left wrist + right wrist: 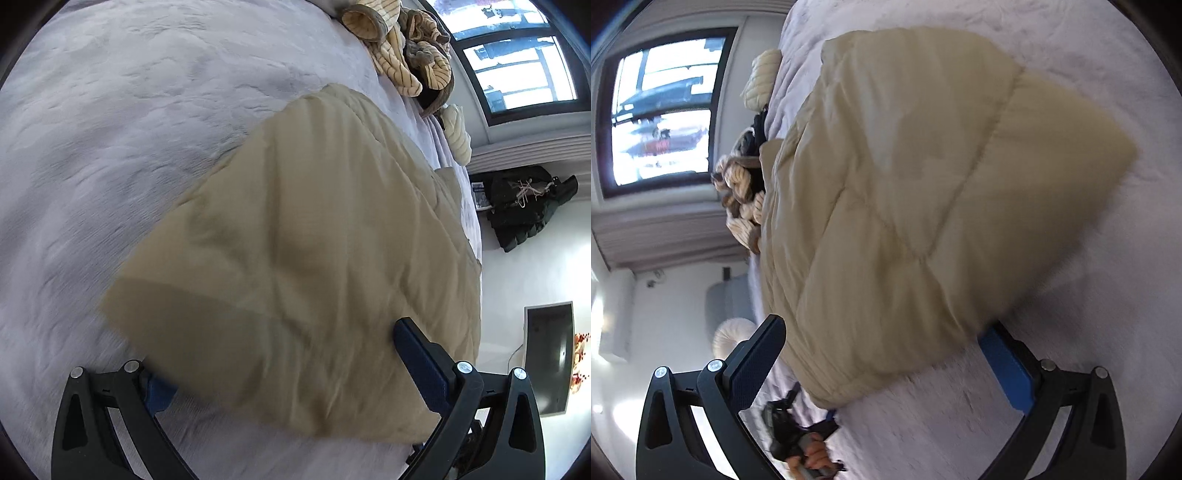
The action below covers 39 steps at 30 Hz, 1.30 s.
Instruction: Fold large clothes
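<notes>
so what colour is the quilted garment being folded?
Beige quilted garment, plain tan; right wrist view shows it best.

Both wrist views close above bed (110, 147), apparently opposite sides, sharing quilt (314, 240)

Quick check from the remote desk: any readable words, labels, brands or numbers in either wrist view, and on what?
None can be read in either view.
Beige quilted garment: no tag, label or print shows.
Striped clothes pile: stripes only, no text.
Window: reddish marks outside could be signage, too blurred to read.
Dark screen by the wall: blank, no logo legible.
Left gripper and right gripper: no markings visible.
</notes>
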Tool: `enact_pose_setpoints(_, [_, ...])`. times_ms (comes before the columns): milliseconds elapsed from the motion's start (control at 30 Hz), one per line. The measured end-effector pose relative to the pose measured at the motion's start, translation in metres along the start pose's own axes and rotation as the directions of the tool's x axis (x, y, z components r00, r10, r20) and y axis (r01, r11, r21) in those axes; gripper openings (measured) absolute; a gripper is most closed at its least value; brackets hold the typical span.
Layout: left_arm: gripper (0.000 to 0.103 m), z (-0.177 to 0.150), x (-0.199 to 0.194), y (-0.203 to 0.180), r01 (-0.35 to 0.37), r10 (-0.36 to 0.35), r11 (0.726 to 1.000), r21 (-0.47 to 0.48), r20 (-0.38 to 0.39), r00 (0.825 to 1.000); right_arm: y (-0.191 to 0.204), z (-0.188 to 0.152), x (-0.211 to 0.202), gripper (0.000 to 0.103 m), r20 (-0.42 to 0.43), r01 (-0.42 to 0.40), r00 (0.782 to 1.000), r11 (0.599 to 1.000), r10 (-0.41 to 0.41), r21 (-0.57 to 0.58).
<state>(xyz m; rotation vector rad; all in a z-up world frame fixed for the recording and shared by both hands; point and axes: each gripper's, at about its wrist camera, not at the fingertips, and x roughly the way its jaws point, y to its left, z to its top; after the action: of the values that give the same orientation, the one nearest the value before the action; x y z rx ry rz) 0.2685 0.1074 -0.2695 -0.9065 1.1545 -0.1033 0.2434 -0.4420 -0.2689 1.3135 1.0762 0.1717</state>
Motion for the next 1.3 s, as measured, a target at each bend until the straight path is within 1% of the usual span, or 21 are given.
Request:
enact_pose_setpoints(133, [0.103, 0.01, 0.015, -0.006, -0.033, 0.033, 0.999, 0.001, 0.009, 0.999, 0.002, 0.01, 0.027, 0.103, -0.015, -0.035, 0.999, 0.999, 0.035, -0.005])
enact_pose_setpoints(233, [0.102, 0.016, 0.019, -0.002, -0.023, 0.023, 0.999, -0.039, 0.015, 1.0, 0.006, 0.014, 0.042, 0.103, -0.012, -0.038, 0.999, 0.999, 0.038, -0.015])
enact_pose_setpoints(300, [0.079, 0.02, 0.015, 0.001, -0.003, 0.005, 0.998, -0.057, 0.043, 0.999, 0.005, 0.017, 0.045, 0.103, -0.002, -0.048, 0.999, 0.999, 0.048, -0.001])
enact_pose_setpoints(333, [0.06, 0.02, 0.013, 0.003, 0.028, -0.026, 0.998, -0.059, 0.044, 0.999, 0.003, 0.018, 0.045, 0.103, 0.0, -0.056, 0.998, 0.998, 0.056, 0.018])
enact_pose_setpoints(367, [0.046, 0.02, 0.012, 0.003, 0.05, -0.047, 0.997, -0.063, 0.045, 0.998, 0.0, 0.018, 0.044, 0.102, -0.001, -0.06, 0.998, 0.998, 0.06, 0.036])
enact_pose_setpoints(433, [0.031, 0.019, 0.007, 0.0, 0.081, -0.079, 0.996, -0.036, 0.052, 0.995, -0.005, 0.016, 0.04, 0.093, -0.005, -0.056, 0.998, 0.996, 0.056, 0.068])
enact_pose_setpoints(467, [0.026, 0.018, 0.004, -0.002, 0.087, -0.086, 0.996, -0.018, 0.054, 0.995, -0.008, 0.016, 0.04, 0.076, -0.009, -0.045, 0.999, 0.996, 0.046, 0.08])
enact_pose_setpoints(500, [0.024, 0.017, 0.0, -0.003, 0.097, -0.096, 0.995, -0.009, 0.054, 0.994, -0.01, 0.016, 0.039, 0.061, -0.017, -0.035, 0.999, 0.995, 0.037, 0.09])
enact_pose_setpoints(533, [0.021, 0.016, -0.005, -0.005, 0.119, -0.119, 0.993, -0.004, 0.058, 0.991, -0.012, 0.015, 0.038, 0.055, -0.018, -0.045, 0.999, 0.994, 0.047, 0.098])
enact_pose_setpoints(567, [0.02, 0.015, -0.01, -0.005, 0.132, -0.131, 0.991, -0.005, 0.061, 0.989, -0.011, 0.014, 0.036, 0.042, -0.019, -0.056, 0.998, 0.994, 0.058, 0.099])
enact_pose_setpoints(600, [0.02, 0.014, -0.015, -0.006, 0.149, -0.148, 0.989, -0.005, 0.068, 0.987, -0.008, 0.012, 0.033, 0.034, -0.016, -0.066, 0.998, 0.994, 0.067, 0.086])
enact_pose_setpoints(700, [0.02, 0.01, -0.037, -0.014, 0.194, -0.195, 0.981, 0.024, 0.082, 0.977, 0.007, 0.003, 0.025, 0.025, -0.01, -0.095, 0.995, 0.995, 0.095, 0.032])
enact_pose_setpoints(767, [0.02, 0.007, -0.052, -0.023, 0.202, -0.208, 0.977, 0.066, 0.085, 0.975, 0.015, -0.002, 0.018, 0.023, -0.014, -0.113, 0.994, 0.994, 0.113, -0.003])
enact_pose_setpoints(833, [0.02, 0.001, -0.066, -0.032, 0.207, -0.215, 0.973, 0.1, 0.081, 0.973, 0.022, -0.008, 0.009, 0.023, -0.019, -0.108, 0.994, 0.993, 0.108, -0.049])
enact_pose_setpoints(900, [0.02, -0.006, -0.079, -0.036, 0.206, -0.215, 0.971, 0.12, 0.069, 0.974, 0.027, -0.017, -0.001, 0.022, -0.028, -0.107, 0.994, 0.99, 0.105, -0.086])
enact_pose_setpoints(1000, [0.02, -0.024, -0.101, -0.035, 0.206, -0.215, 0.967, 0.149, 0.042, 0.976, 0.024, -0.034, -0.019, 0.022, -0.037, -0.104, 0.994, 0.989, 0.101, -0.106])
enact_pose_setpoints(1067, [0.02, -0.041, -0.118, -0.028, 0.211, -0.216, 0.965, 0.156, 0.016, 0.976, 0.02, -0.045, -0.029, 0.022, -0.042, -0.104, 0.994, 0.989, 0.1, -0.104])
enact_pose_setpoints(1133, [0.02, -0.059, -0.132, -0.017, 0.212, -0.213, 0.965, 0.154, -0.009, 0.977, 0.009, -0.064, -0.044, 0.022, -0.05, -0.106, 0.994, 0.99, 0.102, -0.092])
enact_pose_setpoints(1300, [0.02, -0.107, -0.164, 0.023, 0.204, -0.198, 0.975, 0.091, -0.07, 0.978, -0.023, -0.107, -0.075, 0.022, -0.079, -0.095, 0.993, 0.995, 0.091, -0.043])
